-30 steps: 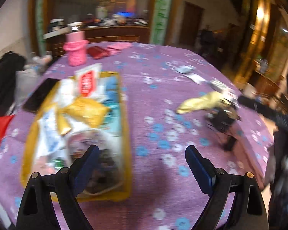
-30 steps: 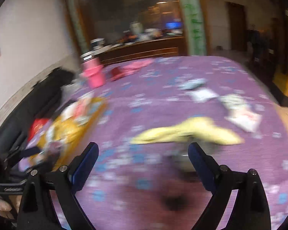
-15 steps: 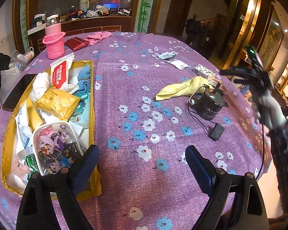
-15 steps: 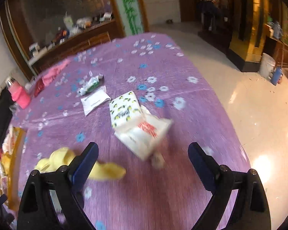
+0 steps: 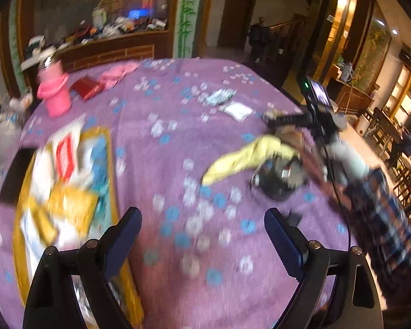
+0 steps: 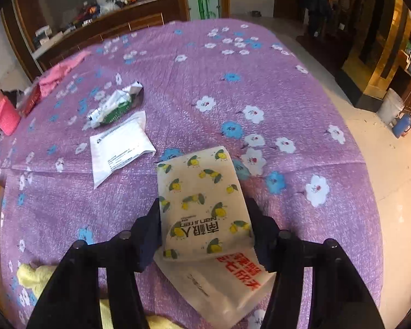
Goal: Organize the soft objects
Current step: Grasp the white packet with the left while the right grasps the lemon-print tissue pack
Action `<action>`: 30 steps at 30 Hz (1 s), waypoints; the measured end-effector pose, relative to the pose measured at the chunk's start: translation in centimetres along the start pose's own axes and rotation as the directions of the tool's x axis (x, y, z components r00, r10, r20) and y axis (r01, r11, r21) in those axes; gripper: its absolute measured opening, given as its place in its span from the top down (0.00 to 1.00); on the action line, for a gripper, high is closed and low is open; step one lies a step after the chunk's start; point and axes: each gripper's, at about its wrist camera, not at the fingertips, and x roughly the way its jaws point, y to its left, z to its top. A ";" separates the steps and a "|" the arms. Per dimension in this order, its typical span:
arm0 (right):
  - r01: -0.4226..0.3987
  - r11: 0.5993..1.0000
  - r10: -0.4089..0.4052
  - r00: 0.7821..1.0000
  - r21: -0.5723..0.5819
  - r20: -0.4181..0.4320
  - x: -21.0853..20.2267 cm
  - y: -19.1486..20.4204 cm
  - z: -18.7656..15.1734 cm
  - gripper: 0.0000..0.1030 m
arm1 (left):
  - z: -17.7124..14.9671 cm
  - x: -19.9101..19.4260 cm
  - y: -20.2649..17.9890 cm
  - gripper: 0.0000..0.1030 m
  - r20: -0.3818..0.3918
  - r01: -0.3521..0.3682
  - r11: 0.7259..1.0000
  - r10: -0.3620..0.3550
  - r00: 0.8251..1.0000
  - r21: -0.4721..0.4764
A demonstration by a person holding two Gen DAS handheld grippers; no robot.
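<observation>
In the right wrist view, my right gripper (image 6: 205, 227) has its two fingers against the sides of a cream tissue pack printed with lemons (image 6: 202, 205), which lies on a white pack with red letters (image 6: 227, 288). A flat white packet (image 6: 120, 145) and a green and silver wrapper (image 6: 115, 104) lie further out. A yellow cloth (image 6: 33, 277) shows at the lower left, and in the left wrist view (image 5: 246, 156). My left gripper (image 5: 202, 230) is open and empty above the purple flowered cloth, right of a yellow tray (image 5: 109, 148) full of packets.
A black round device (image 5: 276, 181) with a cable lies by the yellow cloth. A pink bottle (image 5: 54, 93), a red wallet (image 5: 86, 87) and a pink cloth (image 5: 117, 72) stand at the table's far side. The table edge and tiled floor (image 6: 391, 170) are at the right.
My right gripper moved over the table to the tissue packs and closed from wide open onto the lemon pack. My left gripper stayed open while its view shifted and blurred.
</observation>
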 end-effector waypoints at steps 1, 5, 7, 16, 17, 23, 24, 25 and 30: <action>-0.030 0.999 0.030 1.000 0.019 0.009 -0.2 -0.3 -0.2 0.45 | 0.9 0.5 -0.3 0.09 0.007 0.000 1.000 0.000 1.000 0.009; -0.114 0.989 0.108 0.992 0.090 0.071 -1.1 -2.2 -1.6 0.45 | 5.4 4.1 -1.8 0.09 0.005 0.017 0.999 -0.017 1.000 0.032; -0.181 0.973 0.168 0.981 0.143 0.101 -1.7 -3.5 -1.5 0.45 | 7.2 6.8 -2.6 0.10 -0.021 0.021 0.999 -0.020 1.000 0.045; -0.335 0.907 0.302 0.940 0.256 0.161 -2.2 -6.7 -1.5 0.45 | 13.1 18.9 -4.4 0.10 -0.134 0.067 0.997 -0.062 0.989 0.040; -0.335 0.905 0.300 0.939 0.260 0.166 -2.3 -6.8 -1.4 0.45 | 13.9 19.9 -4.5 0.10 -0.130 0.065 0.997 -0.058 0.990 0.047; -0.362 0.888 0.316 0.928 0.284 0.196 -2.8 -7.7 -1.2 0.45 | 17.8 24.3 -4.1 0.10 -0.067 0.019 0.999 -0.015 0.998 0.046; -0.370 0.883 0.324 0.926 0.288 0.197 -2.8 -7.8 -1.1 0.45 | 18.5 25.3 -4.0 0.10 -0.059 0.017 0.999 -0.014 0.998 0.047; -0.376 0.880 0.330 0.923 0.291 0.197 -2.8 -8.0 -1.1 0.45 | 18.9 25.9 -3.9 0.10 -0.056 0.013 0.999 -0.010 0.998 0.052; -0.397 0.870 0.352 0.916 0.294 0.194 -2.8 -8.0 -1.1 0.44 | 20.4 29.8 -3.9 0.10 -0.068 -0.010 0.992 0.018 0.998 0.123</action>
